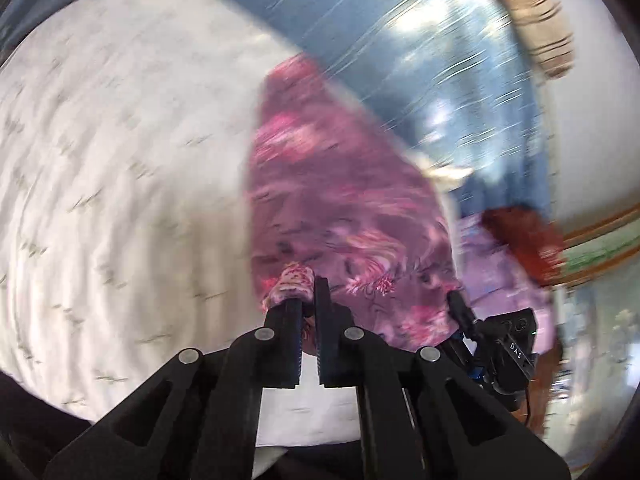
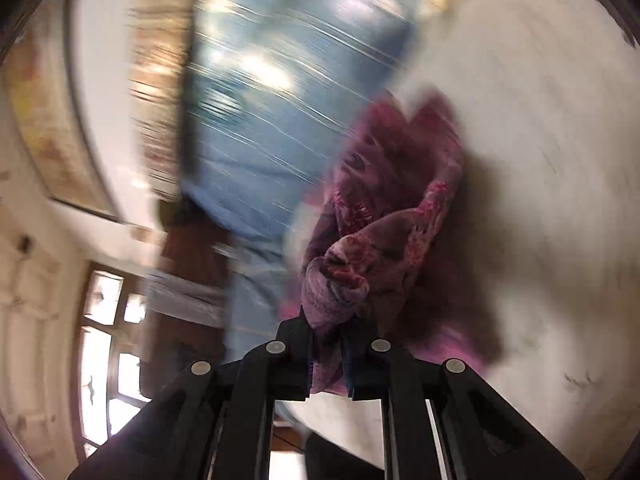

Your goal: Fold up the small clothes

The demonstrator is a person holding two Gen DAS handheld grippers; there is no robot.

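A small pink and purple patterned garment [image 1: 340, 208] hangs lifted above a white patterned bedsheet [image 1: 120, 160]. My left gripper [image 1: 306, 306] is shut on one bunched corner of it. The right gripper [image 1: 460, 304] shows at the garment's other lower corner in the left wrist view. In the right wrist view my right gripper [image 2: 326, 332] is shut on a bunched fold of the same garment [image 2: 384, 216], which drapes away over the sheet [image 2: 540, 140]. Both views are motion-blurred.
A shiny blue plastic-wrapped bundle [image 1: 420, 60] lies past the garment, also in the right wrist view [image 2: 272, 100]. A reddish-brown object [image 1: 524, 236] sits at the right. A window [image 2: 108, 344] and pale walls show at left.
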